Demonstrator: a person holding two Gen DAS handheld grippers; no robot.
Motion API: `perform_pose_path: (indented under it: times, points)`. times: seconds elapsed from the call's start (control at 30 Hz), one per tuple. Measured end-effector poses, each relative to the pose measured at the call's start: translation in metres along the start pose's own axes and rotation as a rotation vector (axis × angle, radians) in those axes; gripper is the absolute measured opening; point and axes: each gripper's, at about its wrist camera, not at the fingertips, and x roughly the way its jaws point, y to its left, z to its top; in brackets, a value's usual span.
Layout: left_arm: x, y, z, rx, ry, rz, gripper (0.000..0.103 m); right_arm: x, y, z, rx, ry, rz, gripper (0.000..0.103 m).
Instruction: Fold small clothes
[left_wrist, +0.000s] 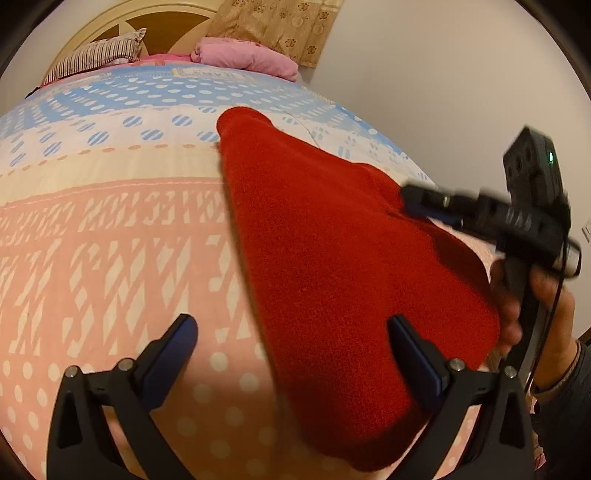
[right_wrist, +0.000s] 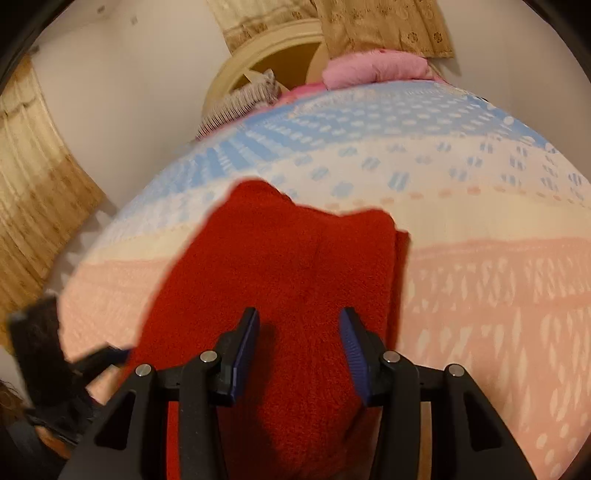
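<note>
Both jaws open: left gripper (left_wrist: 291, 354) straddles red garment (left_wrist: 332, 258) edge (lower frame), right gripper (right_wrist: 299, 350) over its centre, on bedspread (left_wrist: 110, 240).

red garment (right_wrist: 280, 280) bottom cut off, right claw (left_wrist: 424, 201) blurred

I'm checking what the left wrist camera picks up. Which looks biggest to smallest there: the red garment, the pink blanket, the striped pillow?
1. red garment, though it lies nearest the camera
2. pink blanket
3. striped pillow, close to the blanket, unsure
</note>
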Motion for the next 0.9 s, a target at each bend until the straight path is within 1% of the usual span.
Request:
perform_pose_path:
  times: [0.07,0.1,0.13,0.2,0.23,0.27,0.3,0.33,0.37,0.4,0.43,0.47,0.5,0.53,0.57,0.63,0.7,0.8,0.87,0.9]
  points:
    - [-0.001,0.001,0.000,-0.002,-0.002,-0.006,0.103,-0.001,0.000,0.012,0.026,-0.016,0.066,0.047]
    - [-0.004,-0.001,-0.004,-0.002,-0.004,-0.011,0.103,0.003,-0.002,0.018,0.042,-0.009,0.077,0.047]
    - [-0.005,0.000,-0.004,-0.004,-0.006,-0.019,0.103,0.007,-0.005,0.021,0.055,0.001,0.065,0.047]
    - [-0.008,0.002,-0.005,-0.014,-0.013,-0.055,0.103,0.024,-0.018,0.028,0.094,0.056,0.011,0.047]
    - [-0.009,0.004,-0.005,-0.019,-0.018,-0.070,0.103,0.029,-0.025,0.029,0.113,0.067,-0.017,0.047]
    - [-0.010,0.005,-0.006,-0.028,-0.019,-0.083,0.103,0.028,-0.033,0.029,0.140,0.050,-0.035,0.047]
    - [-0.010,0.006,-0.005,-0.034,-0.021,-0.090,0.103,0.025,-0.041,0.028,0.174,0.028,-0.020,0.047]
    - [-0.011,0.007,-0.005,-0.040,-0.022,-0.097,0.103,0.019,-0.054,0.024,0.239,-0.001,0.033,0.047]
    - [-0.010,0.007,-0.004,-0.043,-0.023,-0.103,0.103,0.015,-0.061,0.021,0.271,-0.023,0.050,0.047]
    - [-0.010,0.006,-0.004,-0.044,-0.024,-0.111,0.103,0.010,-0.067,0.018,0.292,-0.048,0.032,0.047]
    - [-0.009,0.004,-0.003,-0.040,-0.021,-0.121,0.103,0.004,-0.073,0.014,0.303,-0.073,-0.017,0.047]
    - [-0.008,0.002,-0.002,-0.034,-0.013,-0.129,0.103,0.002,-0.081,0.011,0.324,-0.080,-0.020,0.048]
    - [-0.006,0.001,-0.002,-0.029,-0.008,-0.128,0.103,0.004,-0.088,0.008,0.362,-0.069,-0.001,0.049]
    - [-0.005,-0.001,-0.001,-0.021,-0.005,-0.120,0.103,0.008,-0.094,0.006,0.398,-0.046,0.018,0.053]
    - [-0.004,-0.004,-0.001,-0.011,0.001,-0.111,0.103,0.012,-0.097,0.006,0.424,-0.028,0.031,0.054]
    - [-0.002,-0.009,0.000,0.007,0.012,-0.093,0.103,0.015,-0.092,0.010,0.413,-0.027,0.043,0.055]
    - [-0.001,-0.008,0.000,-0.001,0.014,-0.092,0.103,0.023,-0.086,0.013,0.384,-0.002,0.050,0.055]
    - [0.000,-0.008,0.001,-0.008,0.011,-0.096,0.103,0.033,-0.075,0.016,0.317,0.010,0.023,0.055]
    - [0.000,-0.009,0.000,0.006,0.011,-0.087,0.100,0.036,-0.080,0.017,0.344,0.003,0.045,0.055]
    - [0.000,-0.012,0.000,0.019,0.010,-0.084,0.097,0.038,-0.085,0.017,0.373,-0.005,0.068,0.055]
